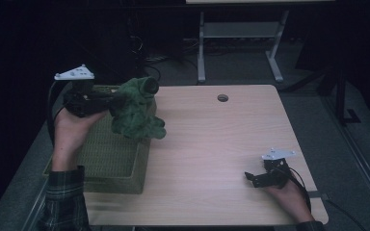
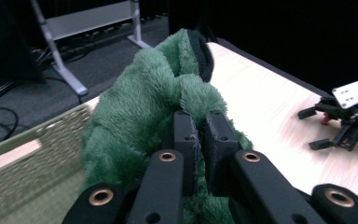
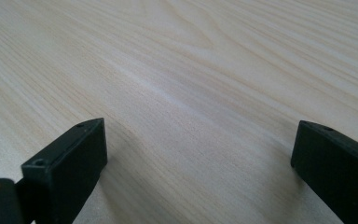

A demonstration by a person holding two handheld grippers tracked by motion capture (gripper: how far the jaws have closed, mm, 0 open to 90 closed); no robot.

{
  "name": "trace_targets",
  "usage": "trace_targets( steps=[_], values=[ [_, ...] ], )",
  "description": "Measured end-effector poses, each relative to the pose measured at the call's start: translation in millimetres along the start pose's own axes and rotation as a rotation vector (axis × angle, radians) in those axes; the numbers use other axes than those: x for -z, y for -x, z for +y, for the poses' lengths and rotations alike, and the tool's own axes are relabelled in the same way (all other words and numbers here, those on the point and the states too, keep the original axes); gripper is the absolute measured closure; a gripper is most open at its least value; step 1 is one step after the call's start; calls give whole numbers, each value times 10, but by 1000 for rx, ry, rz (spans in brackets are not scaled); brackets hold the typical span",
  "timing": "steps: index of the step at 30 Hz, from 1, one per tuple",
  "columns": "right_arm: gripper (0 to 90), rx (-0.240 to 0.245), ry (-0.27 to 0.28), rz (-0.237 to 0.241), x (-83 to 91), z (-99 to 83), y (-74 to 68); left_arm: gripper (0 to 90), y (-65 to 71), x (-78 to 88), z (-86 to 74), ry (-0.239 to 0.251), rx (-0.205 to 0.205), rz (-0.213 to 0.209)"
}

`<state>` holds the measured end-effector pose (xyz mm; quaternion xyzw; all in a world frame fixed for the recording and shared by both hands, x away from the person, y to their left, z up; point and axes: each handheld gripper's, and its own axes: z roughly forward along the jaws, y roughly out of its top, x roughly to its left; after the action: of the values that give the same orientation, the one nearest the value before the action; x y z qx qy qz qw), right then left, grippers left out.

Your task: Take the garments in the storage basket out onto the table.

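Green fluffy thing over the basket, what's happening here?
A person works at a wooden table with a gripper in each hand. The left gripper is shut on a green fleece cloth and holds it up above the woven basket at the table's left edge, part of the cloth hanging over the basket's rim. The right gripper rests open on the bare table near the right front corner, holding nothing.

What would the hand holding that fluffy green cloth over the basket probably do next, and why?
Probably carry it a little further toward the bare tabletop. The left gripper is shut on the fluffy green cloth, which hangs lifted above the woven green basket, its lower end drooping over the basket's rim. The light wooden table beside it offers room, and the right gripper rests open there, free to help.
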<state>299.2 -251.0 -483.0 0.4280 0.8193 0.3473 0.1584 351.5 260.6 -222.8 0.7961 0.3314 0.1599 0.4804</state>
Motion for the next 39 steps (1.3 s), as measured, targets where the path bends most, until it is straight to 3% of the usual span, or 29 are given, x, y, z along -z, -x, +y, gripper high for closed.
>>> trace_targets(
  steps=[13, 20, 30, 39],
  values=[
    [31, 0, 0, 0, 0, 0, 0, 847, 509, -526, 120, -12, -48, -95],
    [30, 3, 2, -1, -1, 0, 3, 846, 701, -762, 108, -25, -66, -129],
    [30, -2, 0, 1, 0, 0, -1, 847, 948, -1133, -42, -59, -55, -180],
    [30, 2, 2, 0, -1, 1, 2, 848, 1105, -1430, -232, -82, -33, -190]
  ],
)
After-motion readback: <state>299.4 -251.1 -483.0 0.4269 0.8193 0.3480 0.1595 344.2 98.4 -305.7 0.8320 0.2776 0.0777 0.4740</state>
